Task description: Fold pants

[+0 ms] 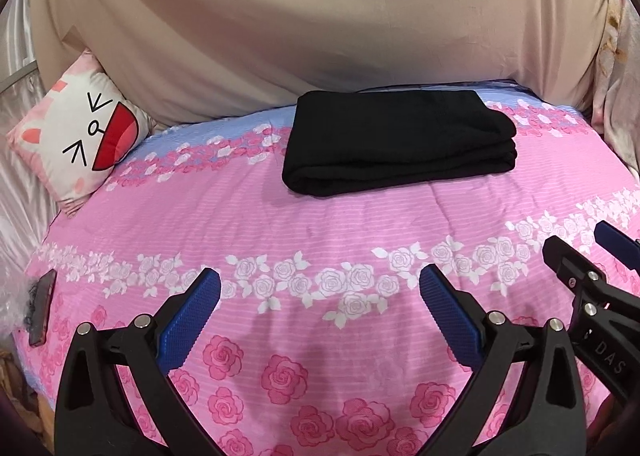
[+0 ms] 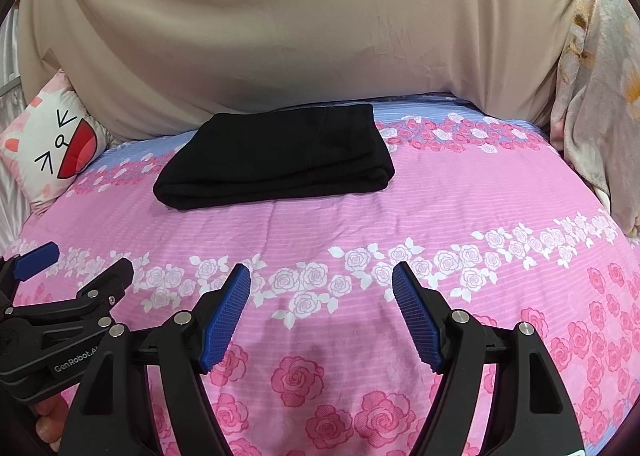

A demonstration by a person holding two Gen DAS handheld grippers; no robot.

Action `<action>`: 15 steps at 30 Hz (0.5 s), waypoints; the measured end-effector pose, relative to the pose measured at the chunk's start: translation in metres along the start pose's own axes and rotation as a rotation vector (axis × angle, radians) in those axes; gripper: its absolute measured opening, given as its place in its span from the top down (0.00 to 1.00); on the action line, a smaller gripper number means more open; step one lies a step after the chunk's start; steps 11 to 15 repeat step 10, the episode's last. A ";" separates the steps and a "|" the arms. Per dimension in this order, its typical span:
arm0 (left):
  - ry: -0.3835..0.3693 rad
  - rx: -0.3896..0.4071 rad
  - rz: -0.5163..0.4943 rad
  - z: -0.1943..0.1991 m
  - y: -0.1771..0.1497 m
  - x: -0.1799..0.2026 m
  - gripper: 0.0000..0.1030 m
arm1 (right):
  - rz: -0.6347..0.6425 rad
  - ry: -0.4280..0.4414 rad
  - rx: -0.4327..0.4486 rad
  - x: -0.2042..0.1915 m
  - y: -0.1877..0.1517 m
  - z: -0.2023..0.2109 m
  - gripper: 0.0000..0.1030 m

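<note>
The black pants (image 1: 398, 143) are lying folded into a compact layered rectangle in the upper centre of the left wrist view, resting flat on the pink floral bedspread (image 1: 320, 223). In the right wrist view the same bundle is sitting upper left of centre, with its thick rolled fold facing the lower edge of the frame. Nothing is touching the pants.

I am holding my left gripper (image 1: 320, 292) in the lower centre of its view, well short of the pants. Its blue pads (image 1: 208, 288) are standing wide apart with only bedspread showing between them, so the fingers are released and gripping nothing.

I am holding my right gripper (image 2: 322, 284) in the lower centre of its own view, likewise well apart from the pants. Its jaws are spread and empty. Each gripper is appearing at the lower side edge of the other's view, so the two are sitting side by side.

A cat-face cushion (image 1: 80, 127) is leaning at the left edge. A beige sheet (image 1: 320, 15) is filling the upper frame behind the bed. A phone (image 1: 42, 306) is lying at the lower left edge of the bedspread.
</note>
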State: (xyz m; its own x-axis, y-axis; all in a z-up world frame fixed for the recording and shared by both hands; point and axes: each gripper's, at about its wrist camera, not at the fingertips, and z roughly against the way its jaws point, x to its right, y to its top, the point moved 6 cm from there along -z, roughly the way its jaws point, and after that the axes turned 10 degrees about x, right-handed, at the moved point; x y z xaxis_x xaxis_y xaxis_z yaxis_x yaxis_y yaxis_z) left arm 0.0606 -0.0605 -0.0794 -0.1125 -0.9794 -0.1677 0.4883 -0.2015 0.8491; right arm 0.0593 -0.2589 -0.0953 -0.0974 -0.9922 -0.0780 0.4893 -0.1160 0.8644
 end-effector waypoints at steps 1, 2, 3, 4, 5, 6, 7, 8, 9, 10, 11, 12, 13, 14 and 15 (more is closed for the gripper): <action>-0.007 -0.003 -0.001 0.000 0.000 0.000 0.06 | 0.000 0.000 -0.001 0.000 0.000 0.000 0.31; -0.023 -0.007 0.006 0.000 0.000 0.001 0.05 | 0.000 0.001 -0.003 0.000 -0.001 -0.001 0.31; -0.036 -0.010 0.010 0.000 0.001 0.001 0.05 | 0.001 0.000 -0.003 -0.001 -0.001 -0.001 0.31; -0.047 -0.019 0.012 0.000 0.001 0.002 0.05 | 0.000 -0.002 -0.004 0.000 -0.001 -0.001 0.31; -0.067 -0.022 0.010 0.000 0.001 0.004 0.05 | -0.001 0.000 -0.005 0.000 -0.001 -0.001 0.31; -0.084 -0.020 0.010 0.002 0.002 0.006 0.05 | -0.003 0.000 -0.006 0.000 -0.002 -0.002 0.31; -0.088 -0.020 0.007 0.002 0.002 0.008 0.05 | -0.004 -0.003 -0.006 0.000 -0.002 -0.002 0.31; -0.087 -0.019 0.003 0.003 0.002 0.009 0.05 | -0.005 -0.005 -0.008 0.001 -0.003 -0.002 0.30; -0.091 -0.020 0.001 0.003 0.001 0.010 0.05 | -0.007 -0.004 -0.009 0.001 -0.003 -0.002 0.31; -0.098 -0.028 -0.001 0.002 0.000 0.012 0.05 | -0.008 -0.003 -0.009 0.002 -0.003 -0.003 0.31; -0.098 -0.028 -0.001 0.002 0.000 0.012 0.05 | -0.008 -0.003 -0.009 0.002 -0.003 -0.003 0.31; -0.098 -0.028 -0.001 0.002 0.000 0.012 0.05 | -0.008 -0.003 -0.009 0.002 -0.003 -0.003 0.31; -0.098 -0.028 -0.001 0.002 0.000 0.012 0.05 | -0.008 -0.003 -0.009 0.002 -0.003 -0.003 0.31; -0.098 -0.028 -0.001 0.002 0.000 0.012 0.05 | -0.008 -0.003 -0.009 0.002 -0.003 -0.003 0.31; -0.098 -0.028 -0.001 0.002 0.000 0.012 0.05 | -0.008 -0.003 -0.009 0.002 -0.003 -0.003 0.31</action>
